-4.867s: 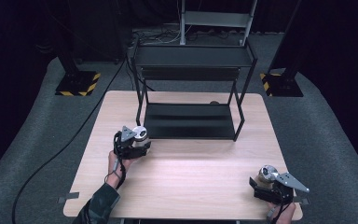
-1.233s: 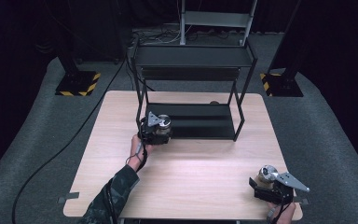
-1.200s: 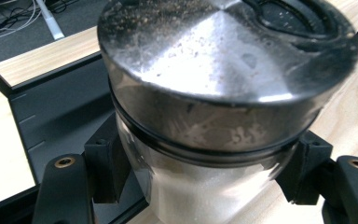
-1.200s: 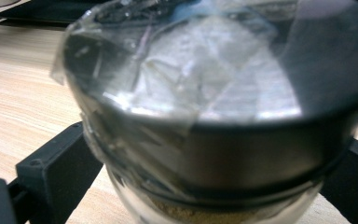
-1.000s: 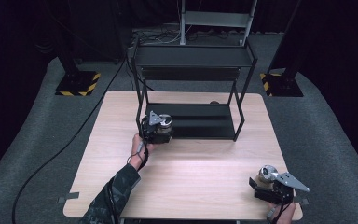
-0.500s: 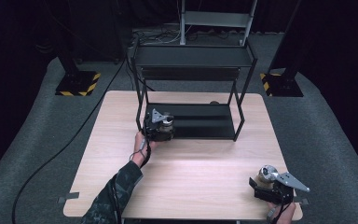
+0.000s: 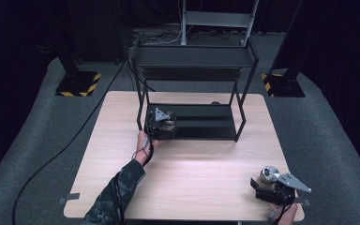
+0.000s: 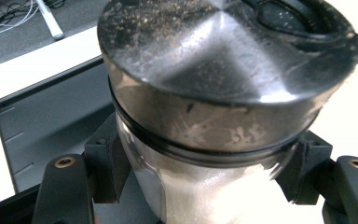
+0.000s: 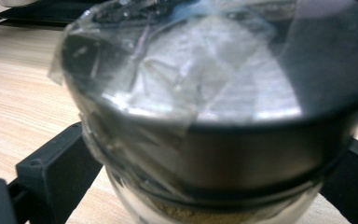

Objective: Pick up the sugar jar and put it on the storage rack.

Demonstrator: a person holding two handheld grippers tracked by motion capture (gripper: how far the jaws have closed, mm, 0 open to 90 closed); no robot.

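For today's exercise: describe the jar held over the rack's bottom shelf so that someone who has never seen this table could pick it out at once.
Find the black metal rack at the far side of the wooden table. At the left end of its lower shelf, the left gripper holds a small glass jar with a metal lid. Its white contents set it apart from the right gripper's jar, which holds brown powder under a taped lid.

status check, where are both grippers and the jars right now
Left gripper shut on white-powder jar, at lower shelf of black rack. Right gripper shut on brown-powder jar, at table near corner. Shelf ahead looks clear.
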